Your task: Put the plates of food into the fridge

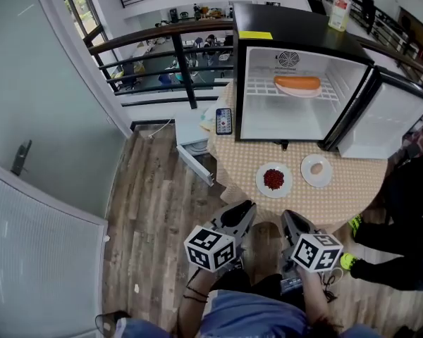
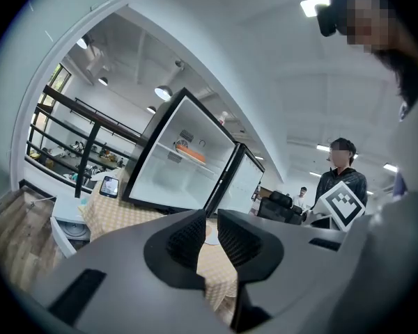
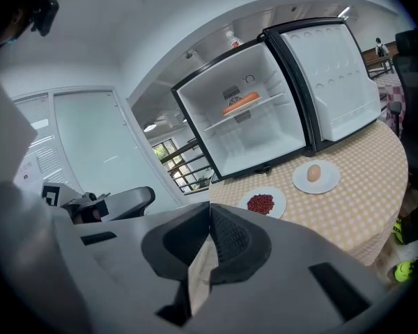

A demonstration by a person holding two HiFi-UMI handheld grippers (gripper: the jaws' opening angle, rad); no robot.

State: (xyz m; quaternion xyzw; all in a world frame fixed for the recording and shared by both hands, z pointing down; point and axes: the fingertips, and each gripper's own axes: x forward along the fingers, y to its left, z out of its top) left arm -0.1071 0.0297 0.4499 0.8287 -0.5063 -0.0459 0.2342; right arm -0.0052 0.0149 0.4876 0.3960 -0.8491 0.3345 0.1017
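1. Nearest, at the bottom of the head view, the left gripper with its black-and-white marker cube points toward the table edge. Its grey jaws are all but together, with only a thin slit between the ribbed pads and nothing in it.
2. Just beside it, the right gripper points the same way, its jaws closed tip to tip and empty.
3. Both hover off the near edge of the round table under a beige checked cloth, touching no plate.
4. On the cloth near that edge sits a white round plate of small dark-red pieces.
5. Just to its right, a little farther back and apart from it, is a smaller white plate with one pale egg-shaped item. Both plates lie outside the fridge, before its open front.
6. A black smartphone lies flat left of the fridge, its long axis running near to far.
7. The small black fridge with a white interior stands at the table's back, its door swung open to the right.
8. On its wire shelf rests a white plate with a long orange sausage. The sausage's long axis runs left to right, parallel to the open front.
9. A pale bottle stands upright on top of the fridge.
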